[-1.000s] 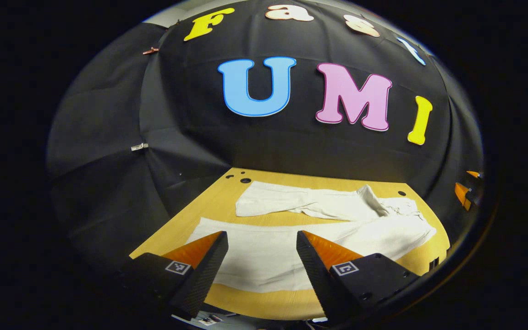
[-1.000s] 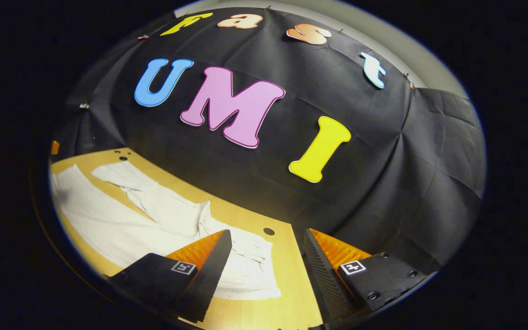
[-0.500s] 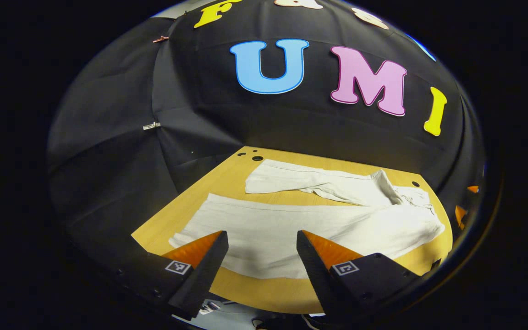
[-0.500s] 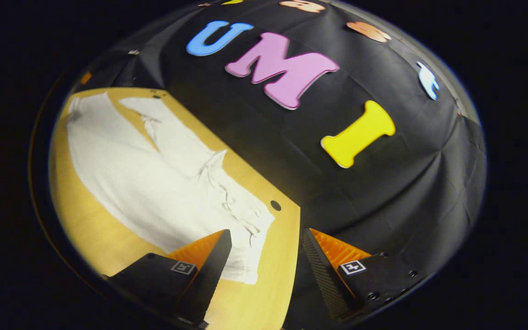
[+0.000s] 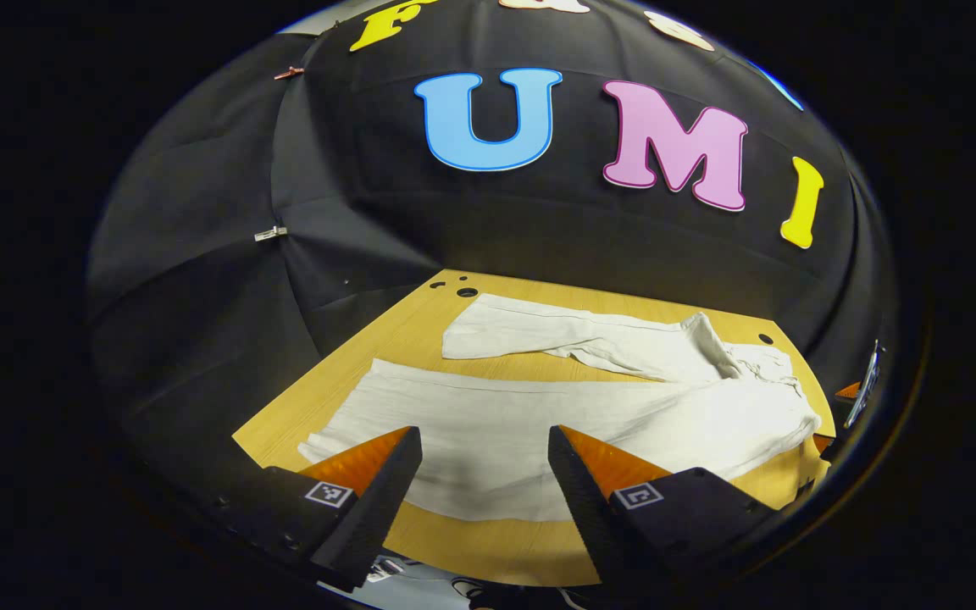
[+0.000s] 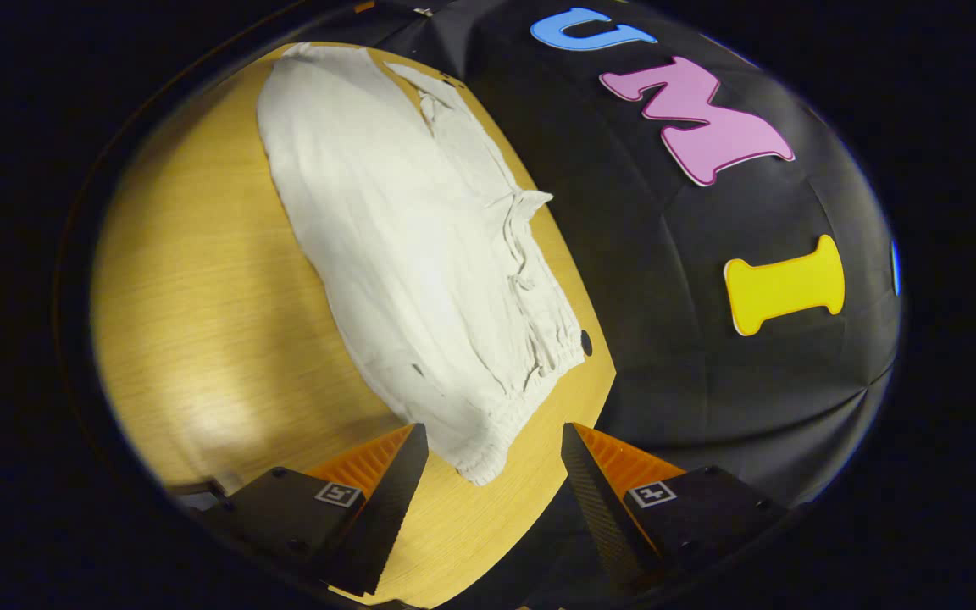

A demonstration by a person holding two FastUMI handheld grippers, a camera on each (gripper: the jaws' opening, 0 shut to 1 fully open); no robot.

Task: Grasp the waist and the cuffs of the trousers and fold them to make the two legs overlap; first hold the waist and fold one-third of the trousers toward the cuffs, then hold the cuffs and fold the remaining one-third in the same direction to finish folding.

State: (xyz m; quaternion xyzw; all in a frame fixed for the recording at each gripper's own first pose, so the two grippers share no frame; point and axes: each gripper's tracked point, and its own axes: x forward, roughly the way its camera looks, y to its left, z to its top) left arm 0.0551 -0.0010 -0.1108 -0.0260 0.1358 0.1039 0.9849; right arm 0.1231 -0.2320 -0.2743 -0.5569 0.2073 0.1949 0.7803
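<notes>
**Trousers spread on the worktop, both grippers released**

Trousers (image 5: 539, 424), pale off-white, lie unfolded on the wooden worktop (image 5: 352, 356). In the left gripper view we see the two legs splayed apart: one runs along the near edge, the other angles toward the far edge, with bare wood between them. They join at the bunched waist near the worktop's right end. In the right gripper view the waist (image 6: 522, 398) lies close to the near corner, its gathered band just ahead of the fingers.

Left hand-held gripper (image 5: 485, 440) hovers over the near leg, fingers spread, gripping nothing. Right hand-held gripper (image 6: 495, 436) hovers above the waist, fingers likewise spread, gripping nothing. We note a small dark hole (image 6: 586, 342) in the worktop beside the waist.
</notes>
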